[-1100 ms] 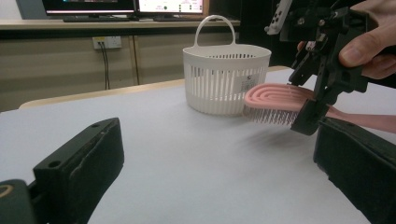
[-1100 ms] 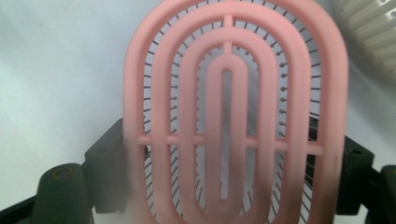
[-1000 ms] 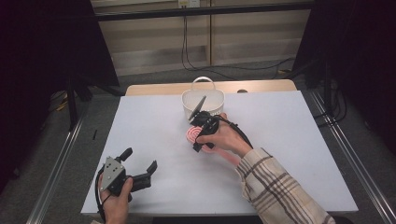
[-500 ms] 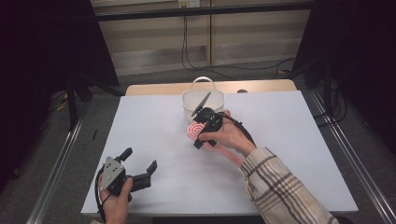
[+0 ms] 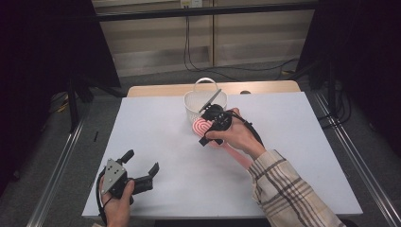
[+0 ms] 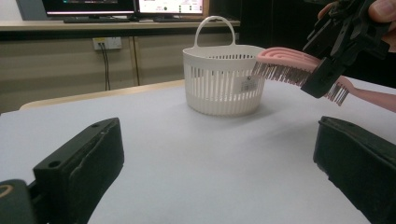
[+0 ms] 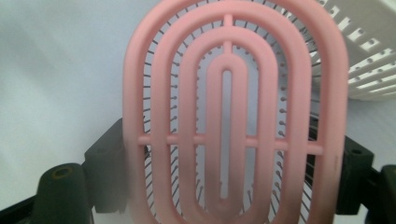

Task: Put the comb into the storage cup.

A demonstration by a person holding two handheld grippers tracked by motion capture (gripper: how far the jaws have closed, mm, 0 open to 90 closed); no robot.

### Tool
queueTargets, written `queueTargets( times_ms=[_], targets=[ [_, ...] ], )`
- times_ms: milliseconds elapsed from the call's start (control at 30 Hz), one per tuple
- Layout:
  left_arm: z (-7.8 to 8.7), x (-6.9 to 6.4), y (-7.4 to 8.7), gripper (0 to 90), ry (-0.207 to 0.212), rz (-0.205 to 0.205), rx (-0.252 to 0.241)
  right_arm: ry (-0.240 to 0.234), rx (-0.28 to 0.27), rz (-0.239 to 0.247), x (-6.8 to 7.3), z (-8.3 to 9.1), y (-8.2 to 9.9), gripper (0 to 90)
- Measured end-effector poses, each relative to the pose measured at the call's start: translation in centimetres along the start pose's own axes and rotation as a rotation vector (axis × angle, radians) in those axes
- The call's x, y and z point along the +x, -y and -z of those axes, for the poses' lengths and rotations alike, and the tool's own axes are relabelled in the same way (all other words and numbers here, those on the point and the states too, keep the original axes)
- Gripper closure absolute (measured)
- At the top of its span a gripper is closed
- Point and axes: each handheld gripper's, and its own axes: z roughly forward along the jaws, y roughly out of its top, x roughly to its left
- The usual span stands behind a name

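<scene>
- The white rectangular tabletop (image 5: 156, 142) carries the same layout as a second ago; nothing resting on it has shifted.
- The white slotted plastic basket with an arched handle (image 5: 198, 101) stands upright at the far middle of the tabletop, where it stood before, and looks empty from the left gripper view.
- The right tool (image 5: 210, 122), held by the hand in the plaid sleeve, has risen and crept closer to the basket over the last second; it now sits just beside the near rim.
- Its jaws stand wide but are clamped across the broad head of the pink oval vented plastic hairbrush with thin dark bristles (image 7: 233, 116), one jaw on each side of the frame.
- The hairbrush is off the tabletop, bristles down. In the left gripper view its tip (image 6: 280, 63) overlaps the basket's rim, at about rim height.
- My judgement: the lift is nearly enough for the brush to clear the rim, so the work seems to be at the carry-over stage, with the drop into the basket not yet made.
- The left tool (image 5: 142, 174) lies low at the near left corner of the tabletop, unmoved, jaws apart with nothing between them, well apart from basket and brush.
</scene>
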Motion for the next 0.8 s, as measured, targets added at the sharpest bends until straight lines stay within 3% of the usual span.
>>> queueTargets(
  times_ms=[333, 800],
  targets=[
    [0.0, 0.0, 0.0, 1.9, 0.001, -0.002, 0.001, 0.008, -0.059, 0.009, -0.1, 1.0, 0.2, 20.1],
    [0.0, 0.0, 0.0, 1.9, 0.004, 0.001, 0.001, 0.045, -0.201, 0.050, 0.0, 2.7, 0.5, 20.0]
  ],
)
